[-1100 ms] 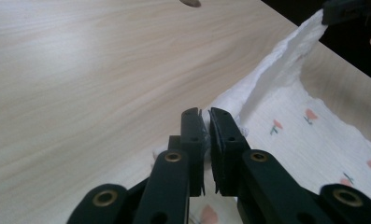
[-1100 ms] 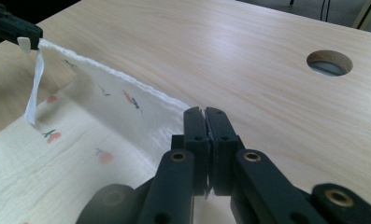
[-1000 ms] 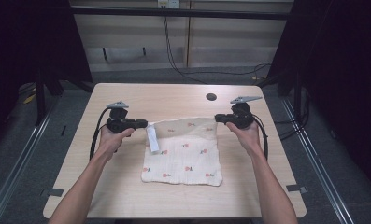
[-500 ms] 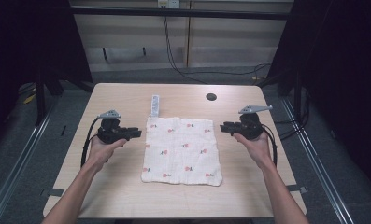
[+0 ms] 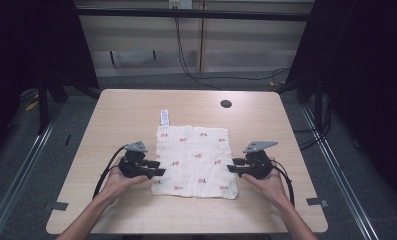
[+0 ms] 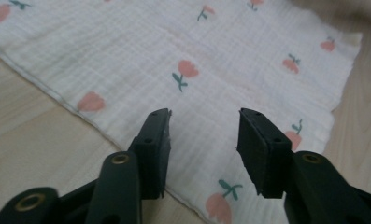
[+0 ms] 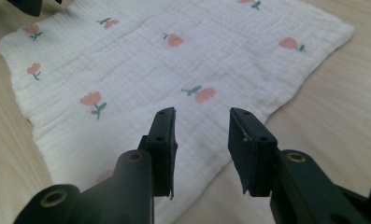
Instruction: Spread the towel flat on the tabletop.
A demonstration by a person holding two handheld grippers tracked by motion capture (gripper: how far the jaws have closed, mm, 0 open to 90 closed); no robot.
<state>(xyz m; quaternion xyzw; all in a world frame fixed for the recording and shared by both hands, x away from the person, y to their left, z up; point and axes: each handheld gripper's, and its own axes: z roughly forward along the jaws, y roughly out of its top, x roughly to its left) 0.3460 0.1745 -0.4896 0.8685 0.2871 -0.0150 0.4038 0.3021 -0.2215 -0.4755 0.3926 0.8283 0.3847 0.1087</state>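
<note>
Pale wood worktop [image 5: 111, 125] carries my flower-printed muslin cloth [image 5: 193, 160], spread flat in the middle with its label toward the far edge. I judge I'm lining up to fold it: next I need both near corners pinched. My left claw [image 5: 158, 167] and right claw [image 5: 233, 168] have just been opening; jaws apart, empty, at the cloth's side edges.
</note>
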